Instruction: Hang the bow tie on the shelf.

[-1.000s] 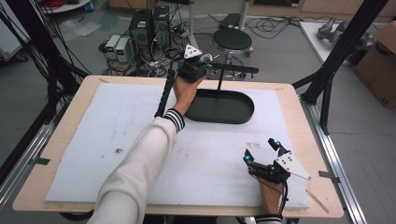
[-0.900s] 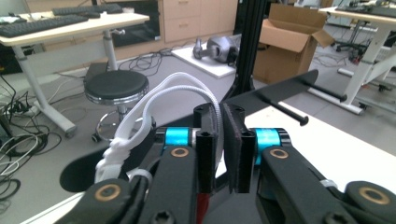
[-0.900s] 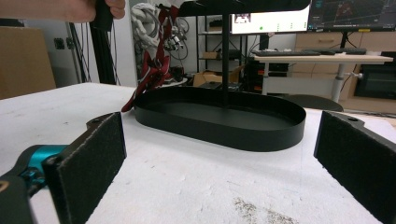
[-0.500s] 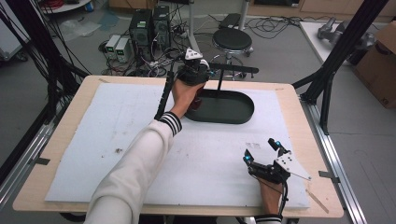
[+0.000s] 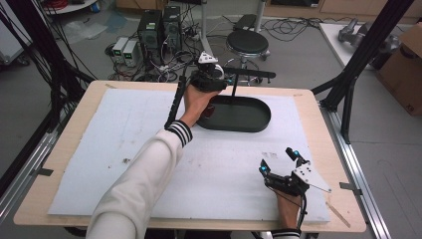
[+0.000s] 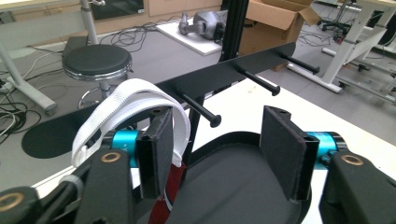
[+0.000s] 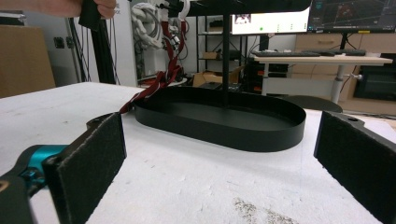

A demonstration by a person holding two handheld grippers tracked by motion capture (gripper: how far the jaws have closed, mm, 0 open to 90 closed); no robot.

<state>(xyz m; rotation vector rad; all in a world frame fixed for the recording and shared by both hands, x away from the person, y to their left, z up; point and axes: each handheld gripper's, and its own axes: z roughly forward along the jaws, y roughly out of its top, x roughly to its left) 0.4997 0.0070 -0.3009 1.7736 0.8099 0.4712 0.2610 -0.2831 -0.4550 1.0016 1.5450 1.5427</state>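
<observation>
My left gripper (image 5: 221, 79) is held up beside the black peg rack (image 5: 249, 74), over the left end of the black oval tray (image 5: 239, 125). In the left gripper view its jaws (image 6: 217, 121) stand wide apart. A white strap loop (image 6: 135, 100) is draped over the left jaw, and a dark red strap (image 6: 170, 186) hangs below it. A rack peg (image 6: 201, 108) points toward the jaws just ahead. The right gripper view shows the red strap (image 7: 156, 86) dangling down to the tray's rim (image 7: 233, 133). My right gripper (image 5: 277, 160) rests open on the mat at the front right with nothing between its jaws.
A white foam mat (image 5: 149, 149) covers the wooden table. Black frame posts (image 5: 358, 64) rise at the right and left sides. Beyond the far edge are a stool (image 5: 247, 42), computer boxes (image 5: 159, 27) with cables, and a cardboard box (image 5: 400, 55).
The left gripper has shifted only slightly beside the rack. The right gripper has stayed where it was.
</observation>
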